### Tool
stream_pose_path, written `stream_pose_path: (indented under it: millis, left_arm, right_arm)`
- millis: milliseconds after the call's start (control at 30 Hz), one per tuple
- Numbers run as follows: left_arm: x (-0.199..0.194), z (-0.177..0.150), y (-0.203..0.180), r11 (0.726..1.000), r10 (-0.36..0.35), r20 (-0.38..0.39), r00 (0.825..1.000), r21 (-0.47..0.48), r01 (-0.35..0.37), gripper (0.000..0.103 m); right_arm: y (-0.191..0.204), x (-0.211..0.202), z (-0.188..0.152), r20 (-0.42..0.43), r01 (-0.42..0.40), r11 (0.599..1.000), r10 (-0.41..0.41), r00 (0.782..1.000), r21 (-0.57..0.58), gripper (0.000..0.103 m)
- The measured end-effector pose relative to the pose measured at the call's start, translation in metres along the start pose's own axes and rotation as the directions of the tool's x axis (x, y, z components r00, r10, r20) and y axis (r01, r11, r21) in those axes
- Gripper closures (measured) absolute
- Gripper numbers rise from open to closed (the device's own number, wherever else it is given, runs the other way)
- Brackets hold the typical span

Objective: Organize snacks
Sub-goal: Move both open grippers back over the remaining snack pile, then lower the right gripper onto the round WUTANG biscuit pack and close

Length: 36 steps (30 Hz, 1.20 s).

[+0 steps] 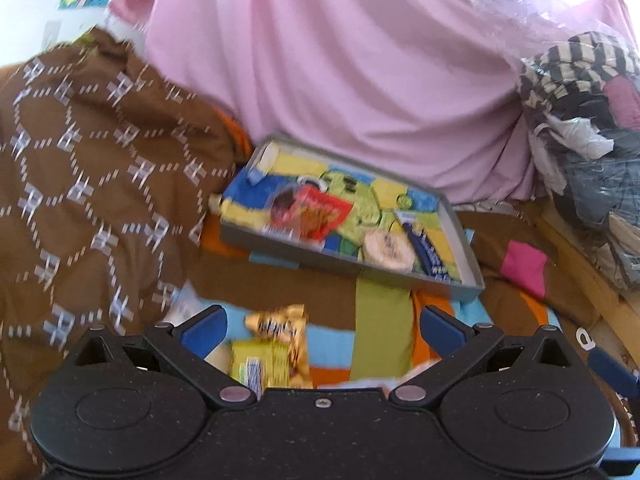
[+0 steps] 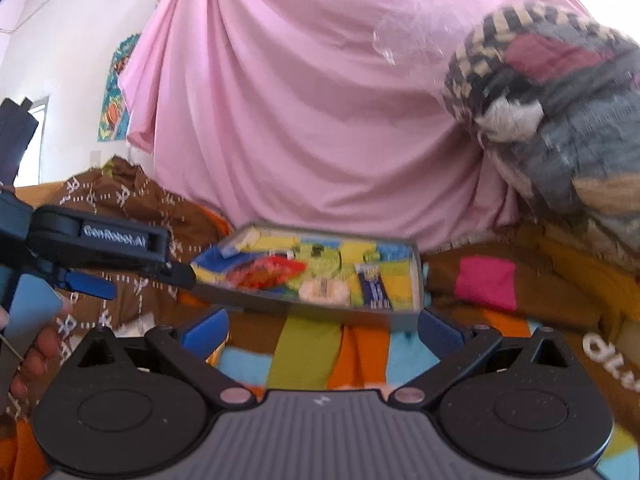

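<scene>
Grey tray (image 1: pixel 466 236) holds red packet (image 1: pixel 316 212), round snack (image 1: pixel 388 250), blue bar (image 1: pixel 430 252).

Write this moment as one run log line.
left gripper: open, empty | right gripper: open, empty | tray: holds snacks | gold packet: outside tray

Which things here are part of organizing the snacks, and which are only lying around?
Job:
- grey tray
- red snack packet
- round biscuit pack
- blue bar
- gold snack packet
- yellow-green packet

Lying about:
- pink sheet
- brown patterned cloth
- clothes pile
</scene>
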<state>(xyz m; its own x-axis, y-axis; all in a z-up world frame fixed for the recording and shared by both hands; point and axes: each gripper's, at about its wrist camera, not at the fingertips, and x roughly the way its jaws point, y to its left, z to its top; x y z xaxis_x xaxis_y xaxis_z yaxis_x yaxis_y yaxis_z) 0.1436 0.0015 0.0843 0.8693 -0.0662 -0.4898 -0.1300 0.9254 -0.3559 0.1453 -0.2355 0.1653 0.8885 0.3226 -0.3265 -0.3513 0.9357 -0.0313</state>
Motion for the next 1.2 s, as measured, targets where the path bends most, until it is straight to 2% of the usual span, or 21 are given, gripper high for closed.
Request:
stream_pose_path:
  millis: [233,367,533,800,1200]
  left_arm:
    - [-0.012,-0.033,0.01,0.997,0.072,-0.069,0.995,-0.024,-0.074,0.001]
    - [-0.015,-0.047,0.019,0.992,0.109,-0.136,0.985,-0.045,-0.116,0.001]
    - [-0.017,-0.06,0.026,0.987,0.157,-0.178,0.971,-0.016,-0.162,0.001]
    - [-0.012,-0.07,0.029,0.982,0.185,-0.249,0.951,0.01,-0.189,0.001]
    - [-0.007,-0.08,0.03,0.97,0.241,-0.277,0.93,0.084,-0.226,0.001]
  right_arm:
    - [-0.002,-0.002,-0.027,-0.149,0.019,0.999,-0.013,0.989,0.039,0.0]
    - [-0.002,0.0,-0.037,-0.217,0.014,0.997,0.004,0.976,0.082,0.0]
    - [0.005,0.002,-0.043,-0.28,-0.001,0.997,0.021,0.96,0.071,0.0]
    - [0.015,0.007,-0.053,-0.348,-0.033,0.997,0.058,0.936,0.076,0.0]
    - [0.015,0.014,-0.065,-0.373,-0.025,0.998,0.048,0.926,0.066,0.0]
